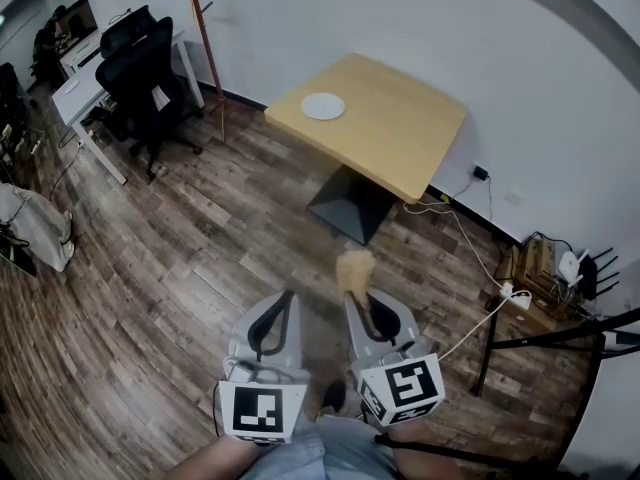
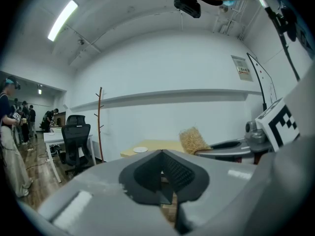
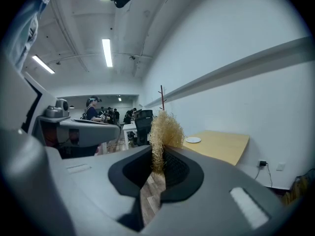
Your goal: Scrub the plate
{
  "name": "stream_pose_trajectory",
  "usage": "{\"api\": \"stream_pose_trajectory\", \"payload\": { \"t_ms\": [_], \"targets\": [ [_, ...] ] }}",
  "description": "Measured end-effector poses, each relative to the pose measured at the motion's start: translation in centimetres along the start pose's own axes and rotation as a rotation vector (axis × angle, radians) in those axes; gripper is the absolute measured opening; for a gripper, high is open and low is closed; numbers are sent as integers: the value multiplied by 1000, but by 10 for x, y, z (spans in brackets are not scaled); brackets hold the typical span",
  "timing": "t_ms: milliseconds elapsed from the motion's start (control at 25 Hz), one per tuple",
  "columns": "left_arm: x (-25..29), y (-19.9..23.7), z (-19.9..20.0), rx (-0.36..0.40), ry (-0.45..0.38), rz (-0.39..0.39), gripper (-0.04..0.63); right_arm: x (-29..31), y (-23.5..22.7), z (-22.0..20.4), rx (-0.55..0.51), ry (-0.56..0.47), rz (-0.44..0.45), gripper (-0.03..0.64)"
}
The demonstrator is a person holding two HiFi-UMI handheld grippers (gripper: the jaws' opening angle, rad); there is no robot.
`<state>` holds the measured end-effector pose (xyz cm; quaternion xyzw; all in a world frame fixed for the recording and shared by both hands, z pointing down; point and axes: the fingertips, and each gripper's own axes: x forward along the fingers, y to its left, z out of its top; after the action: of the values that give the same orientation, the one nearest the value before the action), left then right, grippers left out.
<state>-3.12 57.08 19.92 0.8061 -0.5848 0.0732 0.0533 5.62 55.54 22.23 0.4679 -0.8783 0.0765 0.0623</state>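
No words or numbers legible anywhere. Wall notice (image 2: pixel 242 68), upper right of the left gripper view: lines of print, too small to read. White tag (image 1: pixel 160 96) on the back of the black chair (image 1: pixel 140 63), upper left of the head view: illegible. Only black-and-white square codes, no letters, on the left marker cube (image 1: pixel 262 410) and the right marker cube (image 1: pixel 402 386), bottom centre.

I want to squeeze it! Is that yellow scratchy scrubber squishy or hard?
Probably squishy: the scrubber is a loose tangle of thin fibres, pinched narrow where the right gripper clamps it. It likely weighs little, since it stands upright from that small pinch.
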Motion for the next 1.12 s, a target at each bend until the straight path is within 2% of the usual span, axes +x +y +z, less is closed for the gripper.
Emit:
{"api": "stream_pose_trajectory", "payload": {
  "t_ms": [200,520,800,1120],
  "targets": [
    [42,48,5,-17,8,-17,21,65,1,6,8,16,3,43],
    [96,143,38,-14,-56,-40,21,169,10,48,-8,-25,-28,43],
    [129,168,54,-19,-97,-87,21,204,5,73,-34,-58,-56,43],
    [174,171,46,-32,-49,-139,21,231,-25,74,-24,-38,-101,44]
  ]
}}
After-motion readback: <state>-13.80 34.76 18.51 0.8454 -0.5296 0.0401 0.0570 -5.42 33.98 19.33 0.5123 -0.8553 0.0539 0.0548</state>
